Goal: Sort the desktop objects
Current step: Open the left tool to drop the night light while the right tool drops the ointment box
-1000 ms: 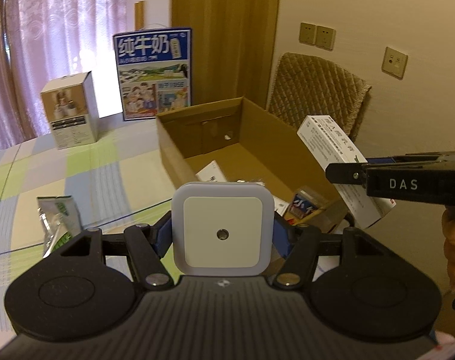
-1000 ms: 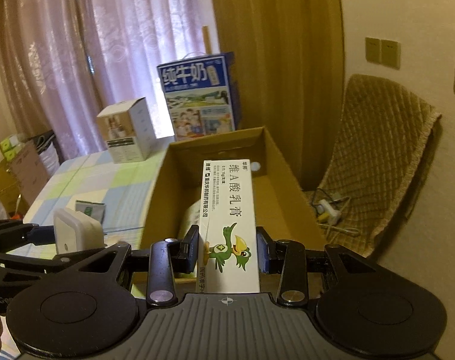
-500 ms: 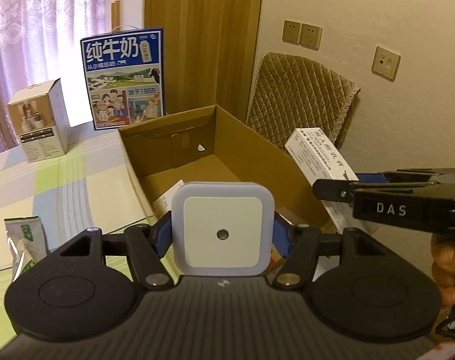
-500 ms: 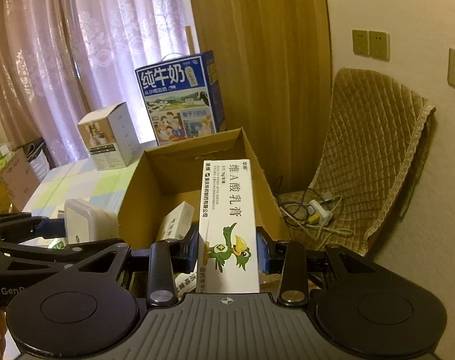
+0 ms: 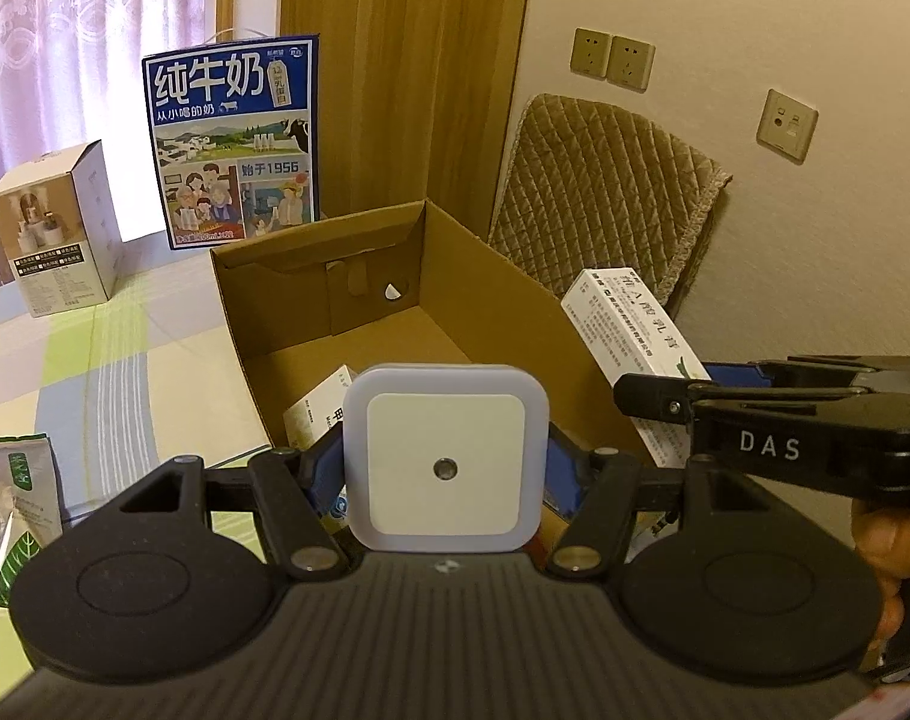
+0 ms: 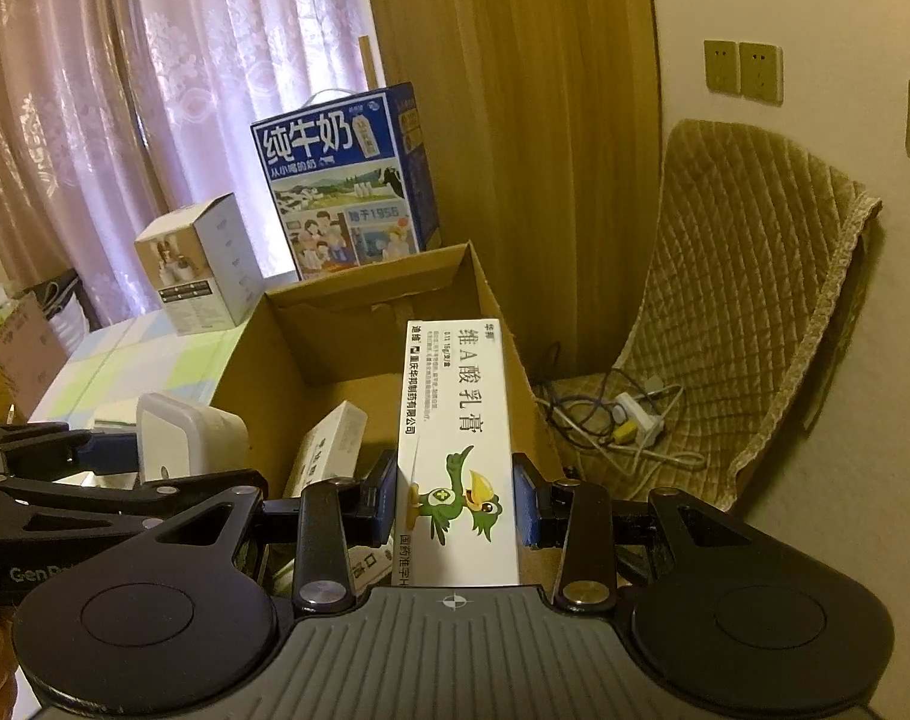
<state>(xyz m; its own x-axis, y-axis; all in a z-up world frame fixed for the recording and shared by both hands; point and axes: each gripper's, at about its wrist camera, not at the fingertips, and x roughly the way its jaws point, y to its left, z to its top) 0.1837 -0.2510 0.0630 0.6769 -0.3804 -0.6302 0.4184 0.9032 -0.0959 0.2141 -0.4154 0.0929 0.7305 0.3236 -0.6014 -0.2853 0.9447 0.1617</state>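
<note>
Two hand-held grippers hover side by side over the near end of an open cardboard box that stands on a table with a pastel checked cloth. The left gripper has its jaws clamped on a square white night light, held face-up above the box's near left corner. The right gripper is closed on a long white ointment carton printed with a green cartoon bird, pointing out over the box's right side. Small white cartons lie inside the box. On the cloth to the left lies a green and silver sachet. At the far side stand a blue milk carton case and a small white box. A quilted chair stands to the right by the wall
</note>
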